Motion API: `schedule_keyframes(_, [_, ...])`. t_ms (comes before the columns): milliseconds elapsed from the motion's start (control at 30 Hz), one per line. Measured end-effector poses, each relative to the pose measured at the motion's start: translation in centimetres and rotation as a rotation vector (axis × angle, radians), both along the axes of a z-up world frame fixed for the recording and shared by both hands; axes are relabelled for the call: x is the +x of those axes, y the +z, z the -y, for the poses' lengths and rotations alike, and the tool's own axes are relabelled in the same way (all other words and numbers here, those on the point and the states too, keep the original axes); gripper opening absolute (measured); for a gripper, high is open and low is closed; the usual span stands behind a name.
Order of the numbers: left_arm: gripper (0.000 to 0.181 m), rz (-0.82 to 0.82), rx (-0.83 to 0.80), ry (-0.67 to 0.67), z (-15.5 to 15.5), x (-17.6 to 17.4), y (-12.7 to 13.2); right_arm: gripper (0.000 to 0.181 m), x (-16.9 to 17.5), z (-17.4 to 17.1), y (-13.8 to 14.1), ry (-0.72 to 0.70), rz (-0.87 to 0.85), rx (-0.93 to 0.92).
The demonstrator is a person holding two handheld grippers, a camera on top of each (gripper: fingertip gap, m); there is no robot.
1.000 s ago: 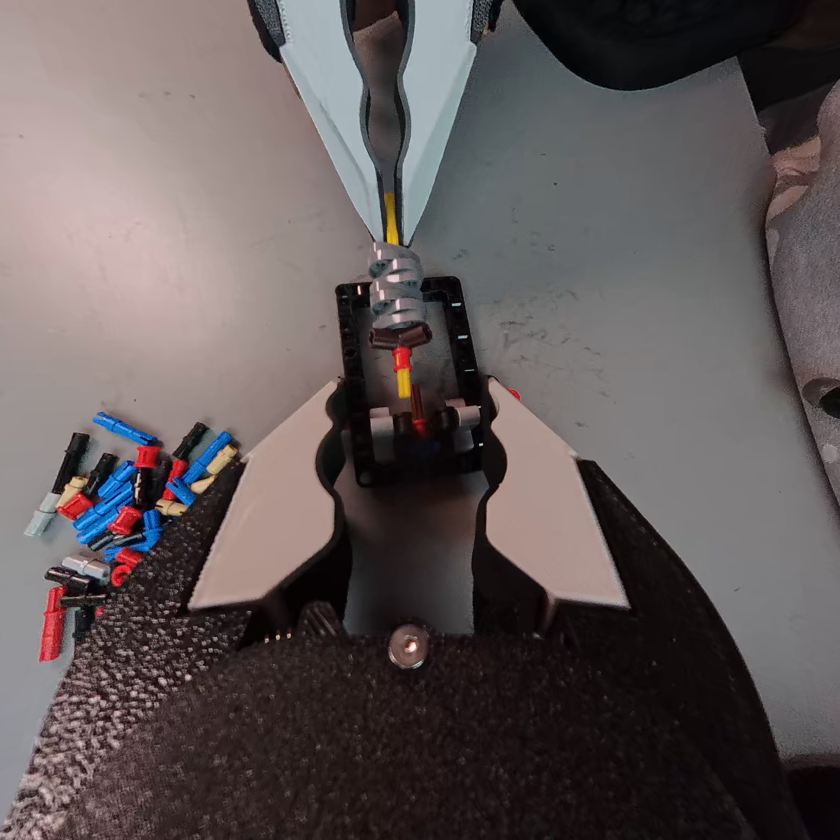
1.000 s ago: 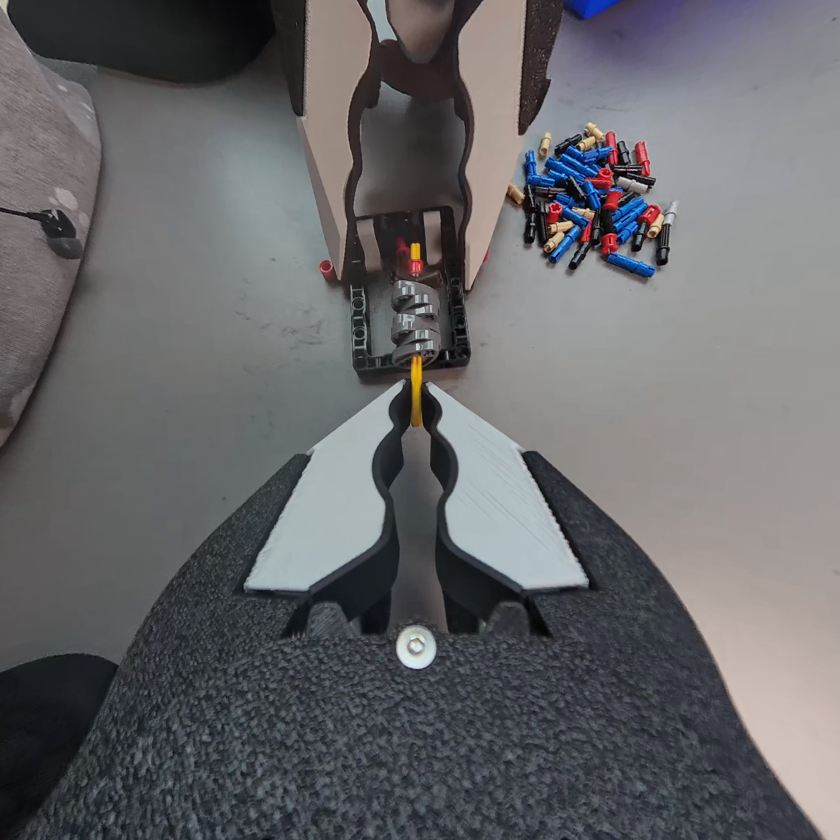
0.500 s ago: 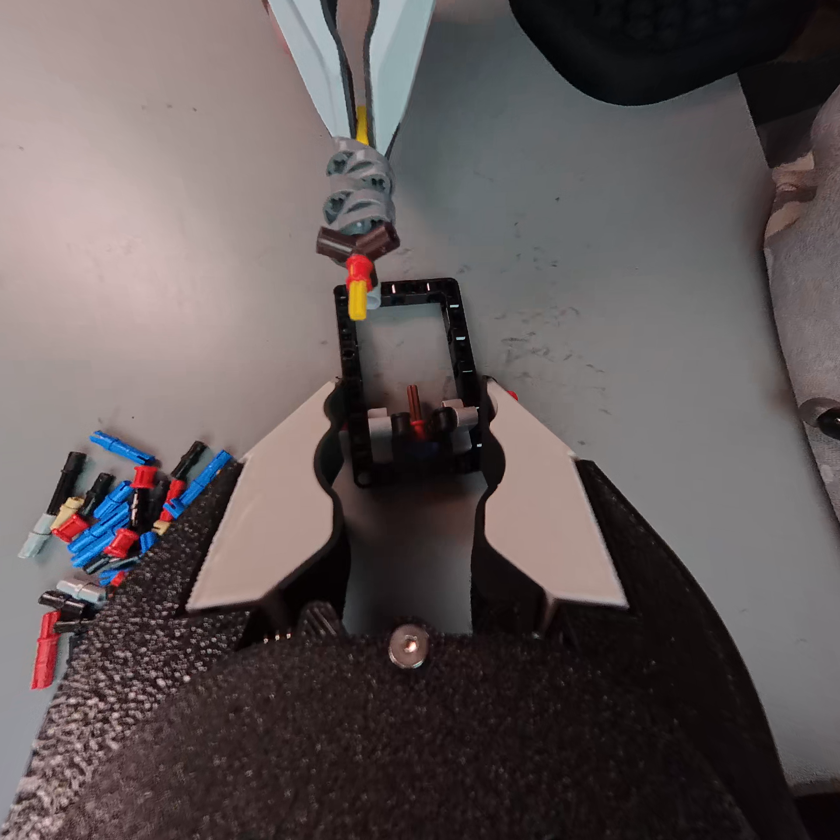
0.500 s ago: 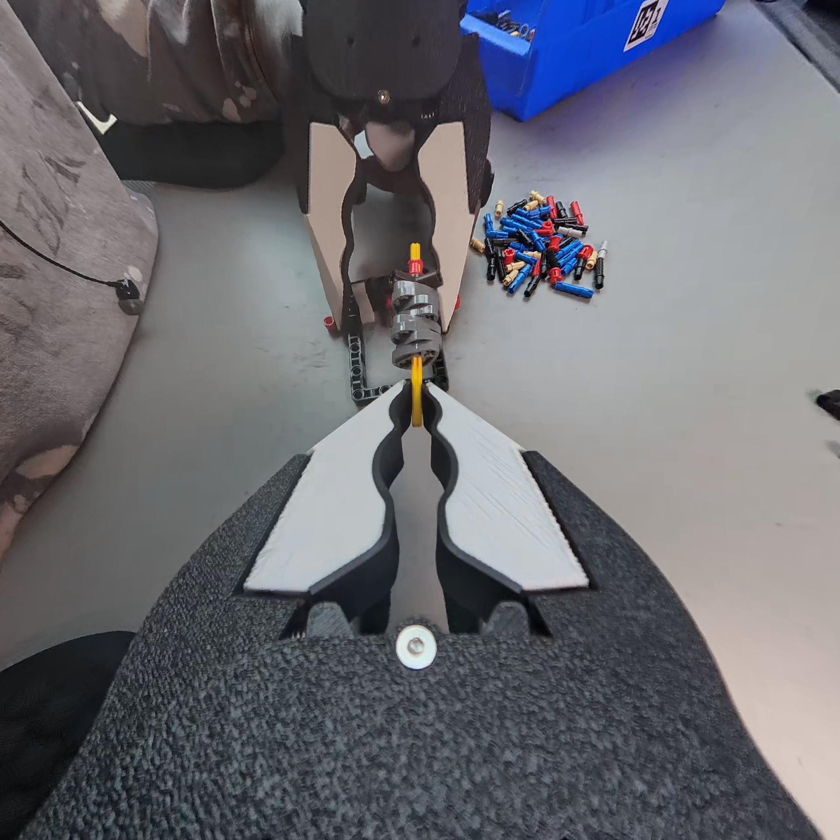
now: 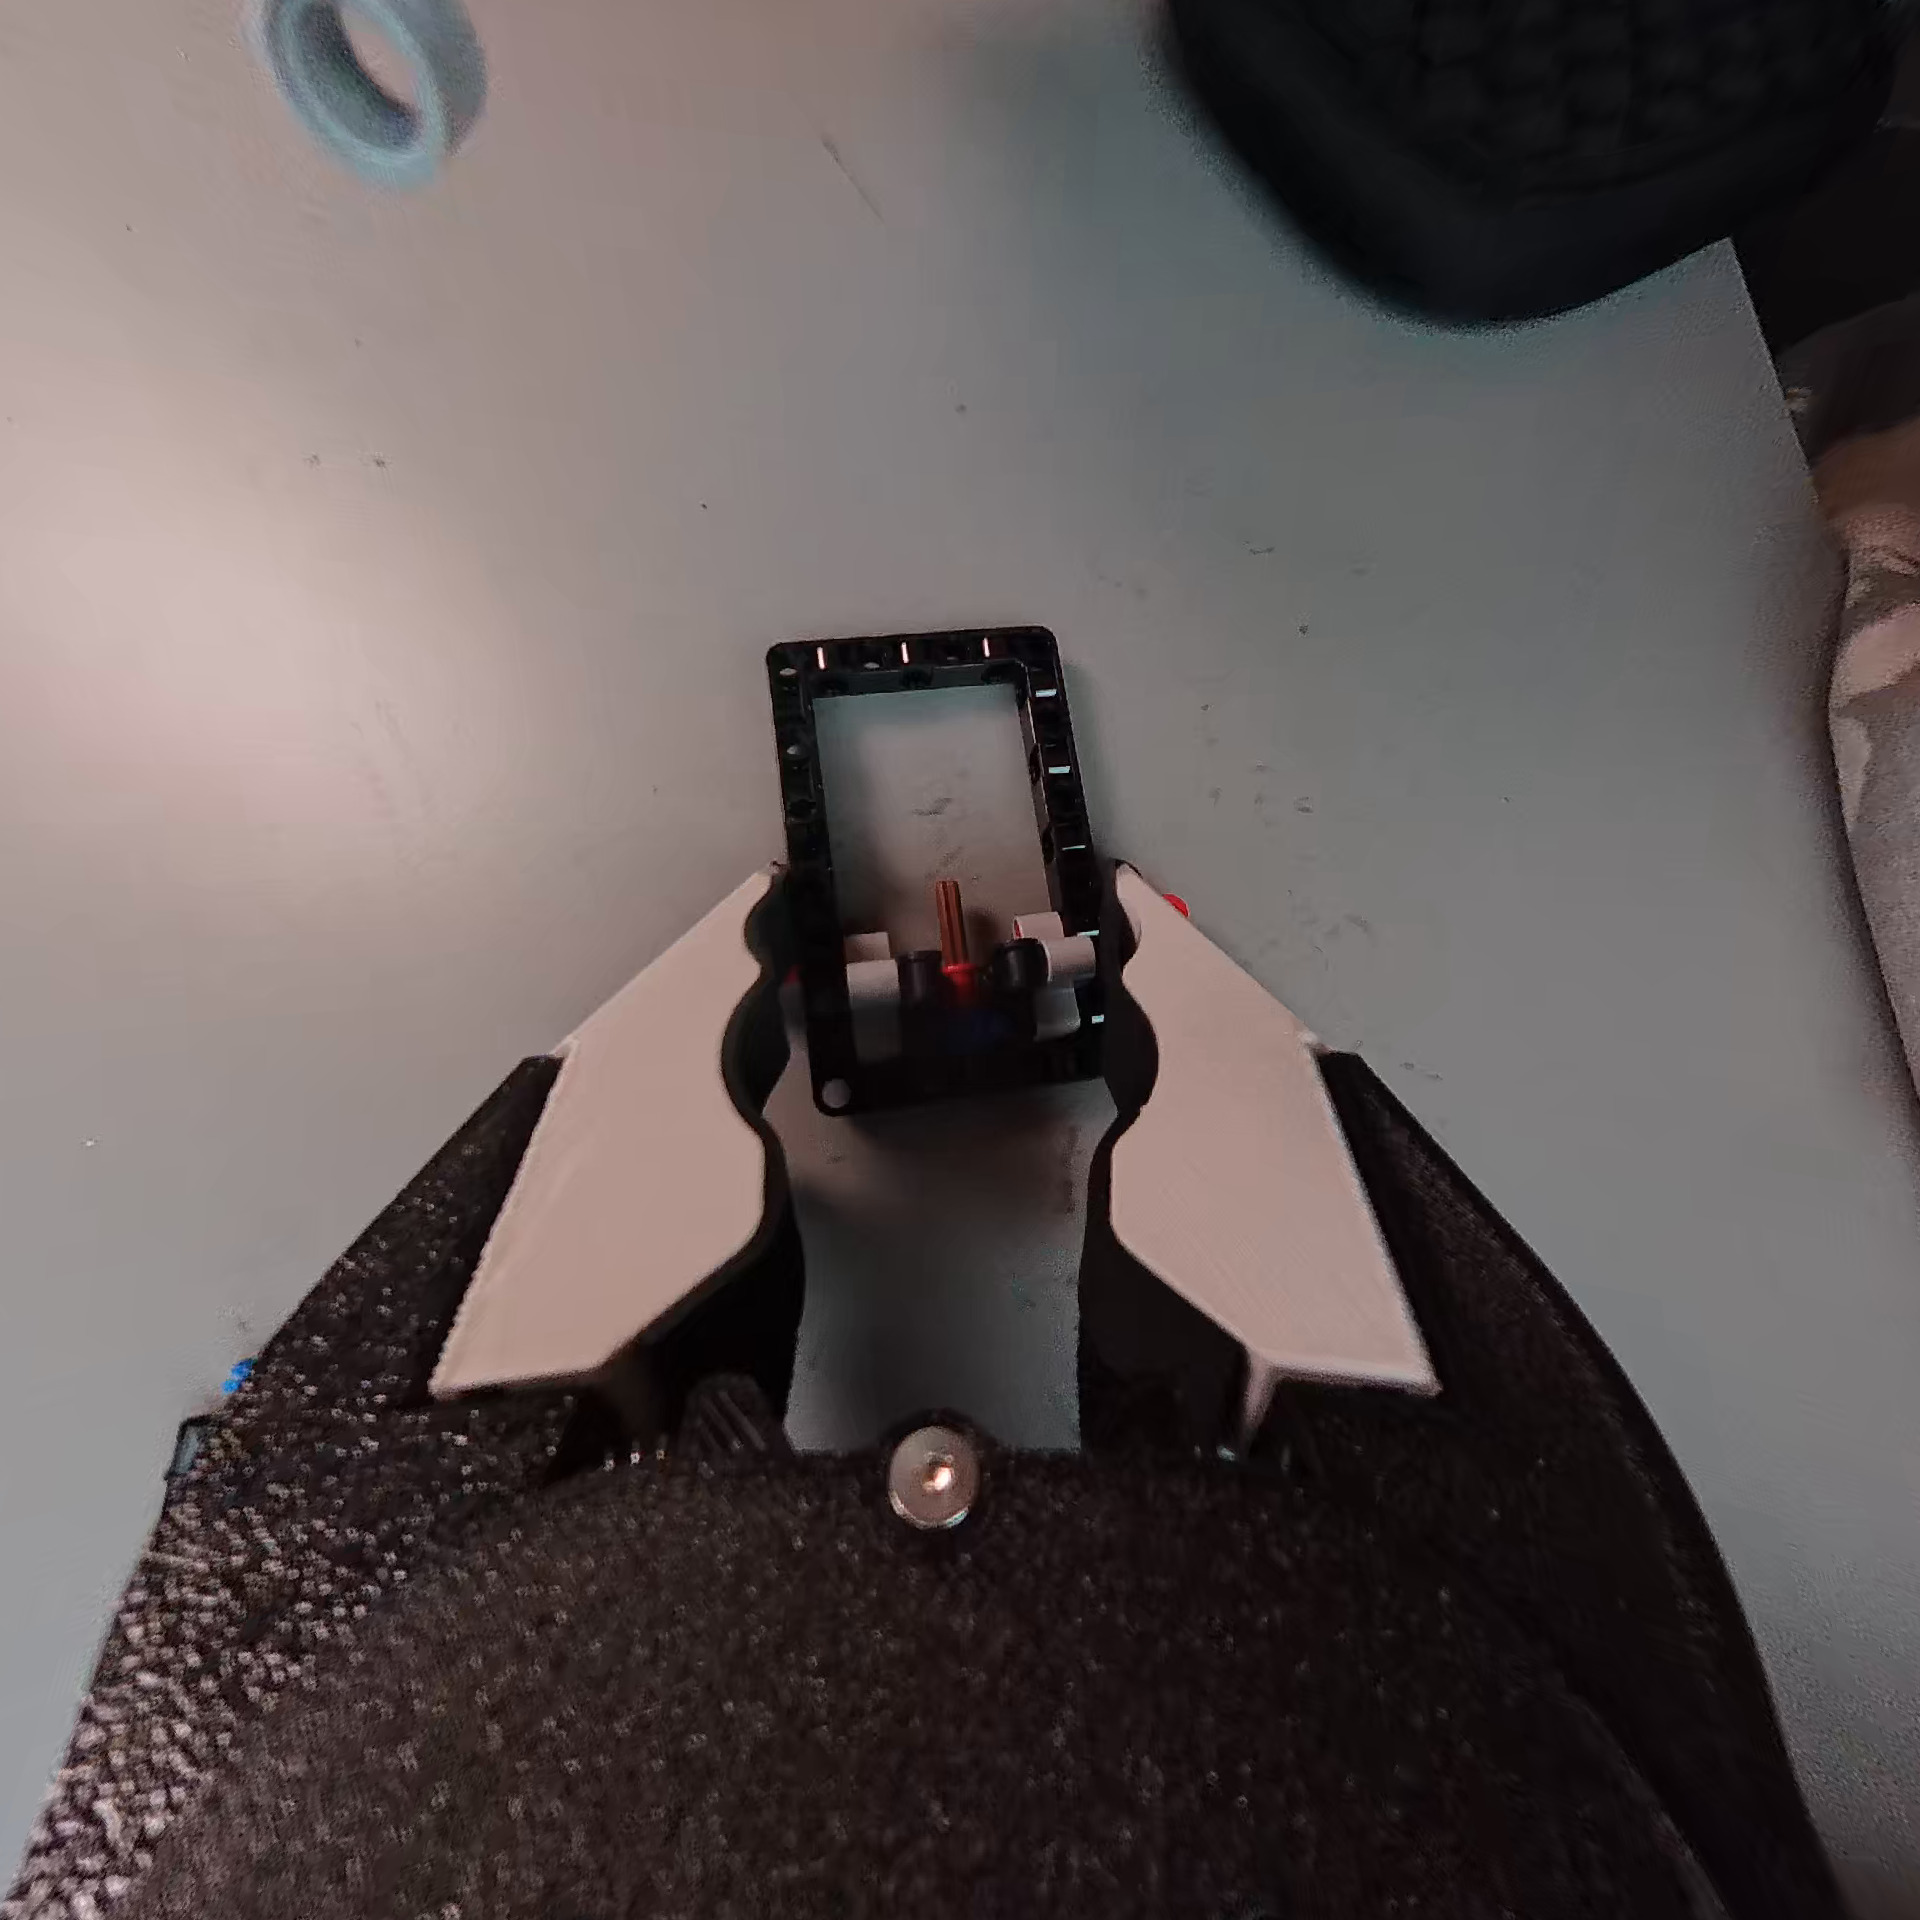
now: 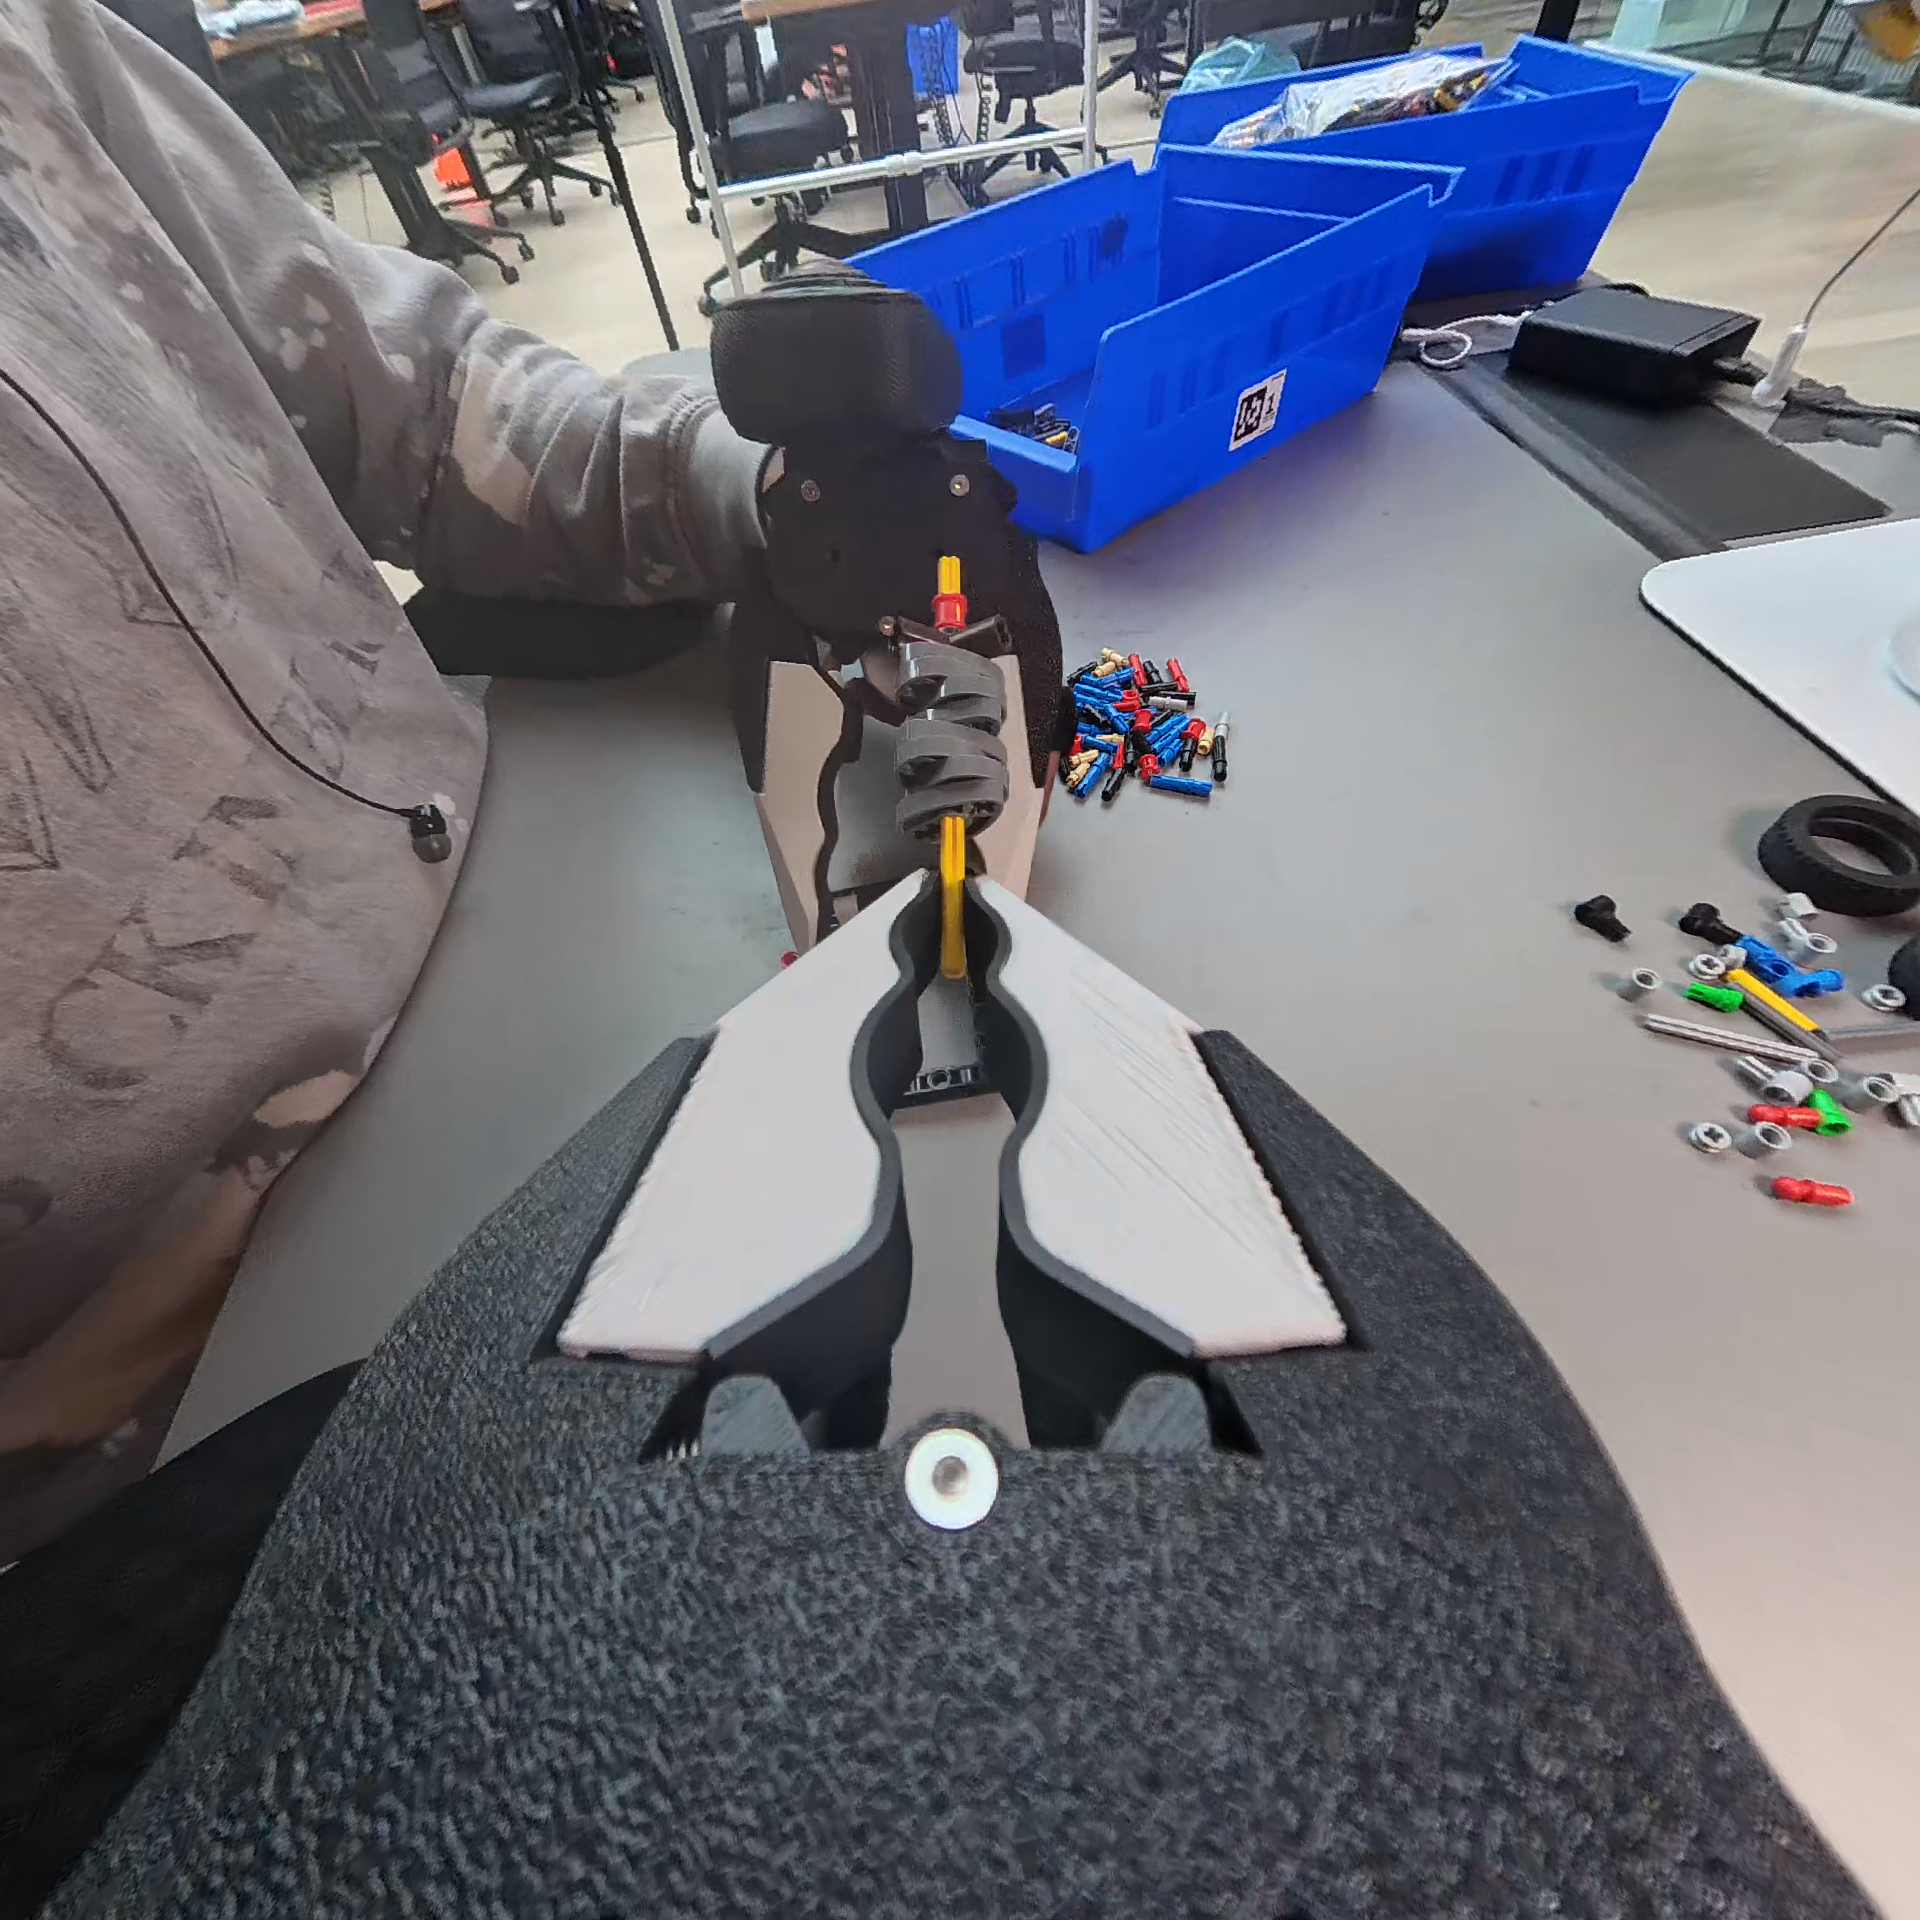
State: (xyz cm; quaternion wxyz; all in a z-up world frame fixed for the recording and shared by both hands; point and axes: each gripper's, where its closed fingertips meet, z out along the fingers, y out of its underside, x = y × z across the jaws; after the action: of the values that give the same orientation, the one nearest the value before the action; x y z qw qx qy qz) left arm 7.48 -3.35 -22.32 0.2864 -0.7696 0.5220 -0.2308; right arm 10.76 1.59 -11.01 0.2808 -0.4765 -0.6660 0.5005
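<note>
My left gripper is closed on the two long sides of a black rectangular frame lying flat on the grey table. At the frame's near end sit grey and black connectors and a short brown axle. My right gripper is shut on a yellow axle and holds it in the air, above the frame. On the axle are grey lobed pieces, a brown connector and a red bush. The left gripper also shows behind it in the right wrist view.
A pile of small blue, red, black and tan pins lies beside the left gripper. Blue bins stand behind. Loose parts and a black tyre lie at the right. A person's sleeve is at the left. A blurred pale ring shows top left. There is about 12 cm between the tips of the two grippers.
My right gripper has lifted the axle assembly out of the frame and drawn it up and away. The left gripper has kept hold of the frame.
</note>
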Motion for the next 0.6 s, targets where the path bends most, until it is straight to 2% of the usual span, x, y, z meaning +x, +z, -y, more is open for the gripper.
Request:
schedule_keyframes(467, [0.059,0.027,0.027,0.02,-4.5,2.1,0.3,0.003,1.2,-0.7,0.0,0.0,-0.009,-0.043])
schedule_keyframes(600, [0.069,0.148,0.084,0.08,-5.1,1.7,3.5,0.003,1.0,-0.9,0.2,-0.011,-0.029,-0.054])
